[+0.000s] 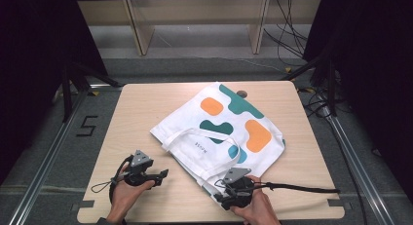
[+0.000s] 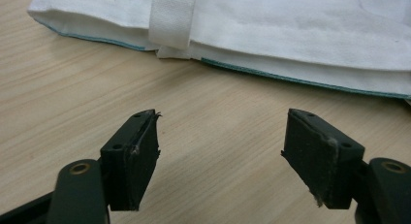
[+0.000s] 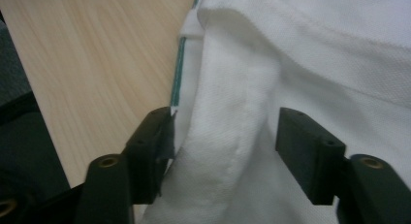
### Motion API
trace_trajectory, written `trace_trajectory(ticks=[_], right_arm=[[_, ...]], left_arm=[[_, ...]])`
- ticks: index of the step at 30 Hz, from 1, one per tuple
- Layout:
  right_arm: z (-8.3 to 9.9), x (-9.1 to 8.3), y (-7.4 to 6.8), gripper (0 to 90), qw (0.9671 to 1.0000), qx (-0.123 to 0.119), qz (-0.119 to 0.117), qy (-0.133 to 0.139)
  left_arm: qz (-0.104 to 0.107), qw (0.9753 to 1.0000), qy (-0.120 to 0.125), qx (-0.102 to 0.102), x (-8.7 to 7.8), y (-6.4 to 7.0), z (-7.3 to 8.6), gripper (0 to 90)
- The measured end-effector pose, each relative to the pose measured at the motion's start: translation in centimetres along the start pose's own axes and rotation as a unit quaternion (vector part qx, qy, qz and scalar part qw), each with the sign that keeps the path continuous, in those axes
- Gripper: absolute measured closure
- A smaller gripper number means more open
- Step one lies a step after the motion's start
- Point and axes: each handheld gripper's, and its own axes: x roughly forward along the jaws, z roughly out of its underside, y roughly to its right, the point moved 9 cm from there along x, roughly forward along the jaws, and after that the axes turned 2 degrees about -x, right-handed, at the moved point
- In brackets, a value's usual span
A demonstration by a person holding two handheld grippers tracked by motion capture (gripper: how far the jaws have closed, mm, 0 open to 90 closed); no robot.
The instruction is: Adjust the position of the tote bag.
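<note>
A white tote bag (image 1: 219,132) with orange and teal shapes lies flat across the middle of the wooden table (image 1: 141,108), its handles (image 1: 195,137) toward the person. My left gripper (image 1: 163,175) rests on bare wood just left of the bag's near edge. In the left gripper view it (image 2: 220,136) stands open, with the bag's teal-trimmed edge (image 2: 291,78) and a strap (image 2: 172,20) a short way ahead. My right gripper (image 1: 225,198) sits at the bag's near corner. In the right gripper view it (image 3: 225,136) is open, with a raised fold of white bag fabric (image 3: 228,132) between the jaws.
A small dark round mark (image 1: 241,94) sits on the table behind the bag. Metal rails (image 1: 53,147) run along both sides of the table. Wooden shelving (image 1: 195,20) and cables (image 1: 292,35) lie beyond the far edge. Bare wood lies left of the bag.
</note>
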Motion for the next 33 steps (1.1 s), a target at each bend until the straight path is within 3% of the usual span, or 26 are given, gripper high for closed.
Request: trace_trajectory(ticks=[1, 2, 3, 5, 6, 7, 11, 12, 14, 15, 18, 19, 21, 24, 28, 33], right_arm=[[0.0, 0.3, 0.2, 44.9, 0.9999, -0.009, 0.007, 0.008], [0.3, 0.1, 0.0, 53.3, 0.9999, -0.013, -0.004, -0.008], [0.4, -0.1, 0.0, 58.7, 0.9999, -0.010, 0.007, -0.009], [0.6, -0.5, 0.0, 68.4, 0.9995, -0.028, 0.011, -0.008], [0.8, -0.8, 0.1, 75.2, 0.9992, -0.037, 0.015, -0.009], [0.8, -1.2, 0.2, 85.6, 0.9986, -0.049, 0.014, 0.008], [1.9, -2.9, 1.5, 86.8, 0.9975, -0.065, 0.024, 0.011], [2.3, -3.3, 1.8, 86.8, 0.9976, -0.063, 0.025, 0.014], [3.0, -4.2, 2.6, 86.9, 0.9975, -0.060, 0.033, 0.018], [3.4, -4.7, 2.7, 86.9, 0.9987, -0.037, 0.033, 0.016], [4.2, -6.3, 3.9, 86.9, 0.9981, -0.030, 0.046, 0.025], [4.4, -6.7, 4.1, 86.9, 0.9981, -0.027, 0.048, 0.027], [5.0, -7.5, 4.7, 86.9, 0.9980, -0.019, 0.053, 0.029], [5.7, -8.4, 5.9, 86.9, 0.9973, -0.008, 0.065, 0.035], [6.3, -9.3, 7.3, 86.9, 0.9963, -0.001, 0.072, 0.047], [6.4, -9.9, 8.0, 86.8, 0.9957, 0.006, 0.076, 0.053]], left_arm=[[0.001, 1.0000, 0.001, -0.006, 0.0, 0.0, 0.1, 27.6], [-0.002, 1.0000, 0.002, -0.007, 0.0, -0.2, 0.0, 27.5], [-0.002, 1.0000, -0.004, -0.007, 0.0, -0.3, 0.1, 27.3], [-0.009, 0.9998, 0.008, -0.019, 0.0, -0.5, 0.0, 27.2], [-0.008, 0.9999, -0.001, -0.011, -0.2, -0.7, 0.1, 27.0], [-0.010, 0.9998, 0.002, -0.017, -0.2, -0.7, 0.2, 26.7], [-0.028, 0.9996, -0.009, -0.003, -0.4, -1.5, 0.4, 25.1], [-0.031, 0.9994, -0.006, -0.013, -0.3, -1.6, 0.4, 24.9], [-0.037, 0.9992, -0.007, -0.014, -0.3, -1.8, 0.4, 24.1], [-0.041, 0.9990, -0.004, -0.016, -0.3, -2.0, 0.3, 24.1], [-0.049, 0.9981, 0.008, -0.037, 0.1, -2.0, 0.1, 22.2], [-0.051, 0.9983, -0.007, -0.027, 0.1, -2.3, 0.3, 22.2], [-0.056, 0.9979, 0.004, -0.034, 0.5, -2.1, 0.0, 22.2], [-0.053, 0.9983, -0.016, -0.020, 0.9, -2.1, 0.2, 22.2], [-0.051, 0.9985, -0.008, -0.017, 1.7, -1.5, -0.2, 22.7], [-0.044, 0.9985, -0.026, 0.019, 3.0, -0.7, -0.7, 28.3]])
